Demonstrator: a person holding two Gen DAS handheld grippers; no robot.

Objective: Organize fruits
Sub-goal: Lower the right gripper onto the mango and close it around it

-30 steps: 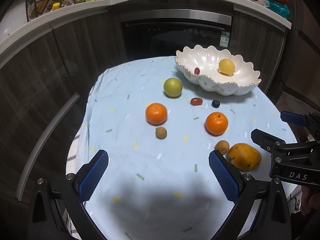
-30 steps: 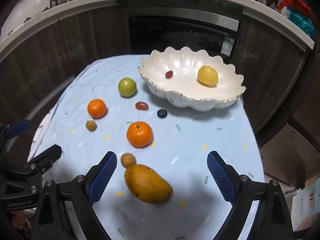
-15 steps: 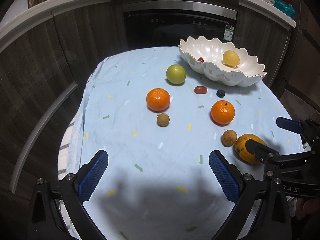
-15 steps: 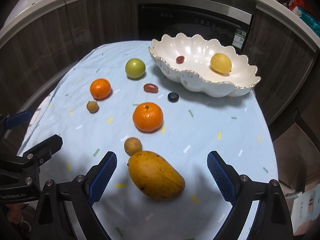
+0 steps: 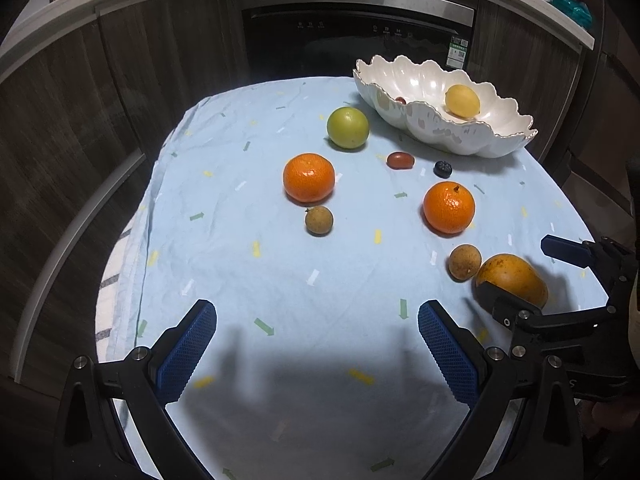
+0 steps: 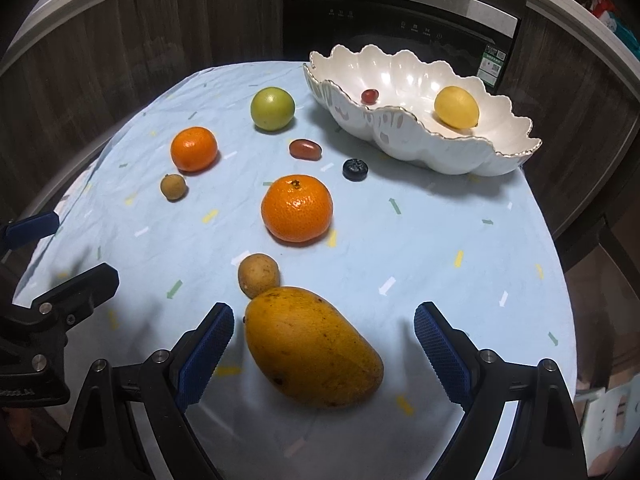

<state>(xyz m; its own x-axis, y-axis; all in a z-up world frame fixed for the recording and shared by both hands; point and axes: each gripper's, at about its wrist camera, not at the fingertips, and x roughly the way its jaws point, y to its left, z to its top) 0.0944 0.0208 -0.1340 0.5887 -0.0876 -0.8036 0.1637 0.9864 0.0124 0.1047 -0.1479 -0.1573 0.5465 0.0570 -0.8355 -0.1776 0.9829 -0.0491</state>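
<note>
right claw (image 6: 324,336) wide, pads clear – mango (image 6: 312,346) lies on the surface between them, nearer the left pad | left claw (image 5: 316,340) wide – holds nothing | bowl (image 6: 496,148) well beyond

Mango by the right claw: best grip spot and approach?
Grip the mango across its short width at the thick middle, coming down from above. It lies flat on the cloth, long axis running diagonally, already between the open right claw pads. Keep clear of the small brown fruit touching its upper-left end.
</note>
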